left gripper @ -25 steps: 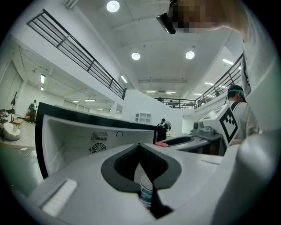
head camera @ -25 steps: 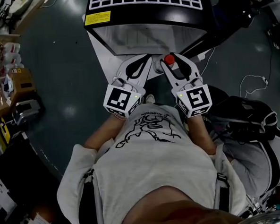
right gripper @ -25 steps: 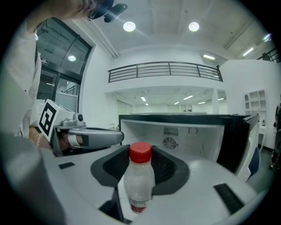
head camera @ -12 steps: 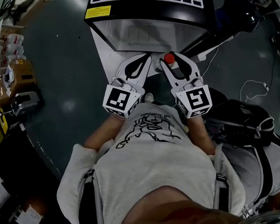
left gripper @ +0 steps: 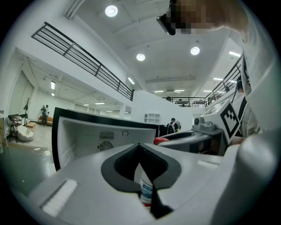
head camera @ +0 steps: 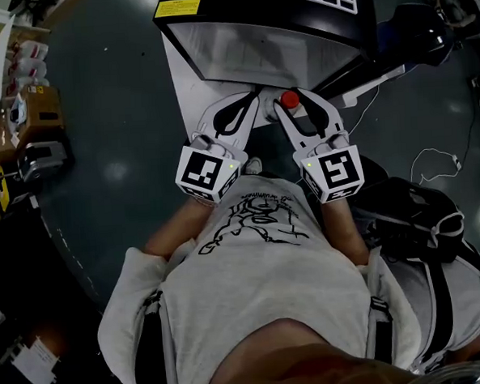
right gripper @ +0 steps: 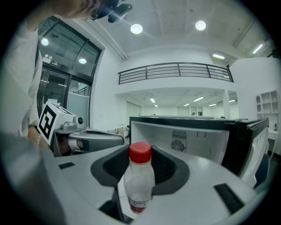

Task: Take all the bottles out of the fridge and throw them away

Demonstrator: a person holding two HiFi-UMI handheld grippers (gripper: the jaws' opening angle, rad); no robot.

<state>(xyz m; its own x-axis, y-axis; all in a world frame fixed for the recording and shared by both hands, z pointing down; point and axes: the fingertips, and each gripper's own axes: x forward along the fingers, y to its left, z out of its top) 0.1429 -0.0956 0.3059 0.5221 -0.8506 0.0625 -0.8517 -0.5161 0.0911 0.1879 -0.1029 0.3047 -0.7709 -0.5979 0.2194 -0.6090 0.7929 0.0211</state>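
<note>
Red-capped clear bottle [right gripper: 139, 184] is pinched upright between the pads of the right gripper [head camera: 298, 102]. The cap is seen above the jaws and a label band low on the body. The bottle is held off the ground, just in front of the open fridge [head camera: 351, 22] and apart from it. The fridge is noted as a black shell with a white inside, and a fan grille is seen on its back wall in both gripper views.

Left gripper [left gripper: 139, 146] is seen with its jaws pressed together at the tips. A second bottle [left gripper: 146, 192], with a blue-and-white label and red below it, is glimpsed through the gap behind the tips. Whether it is touched by the jaws cannot be told.

Both grippers are held side by side near the person's chest and pointed toward the fridge, close together but not touching. The left cube [head camera: 208, 171] and right cube [head camera: 334, 173] are turned up toward the head camera. A grey T-shirt [head camera: 260, 259] with a black line drawing is worn. A black bag [head camera: 411, 209] is seen on the dark floor [head camera: 113, 97] at the person's right. Cardboard boxes [head camera: 36, 110] are stacked at the left edge, well apart from the fridge.
</note>
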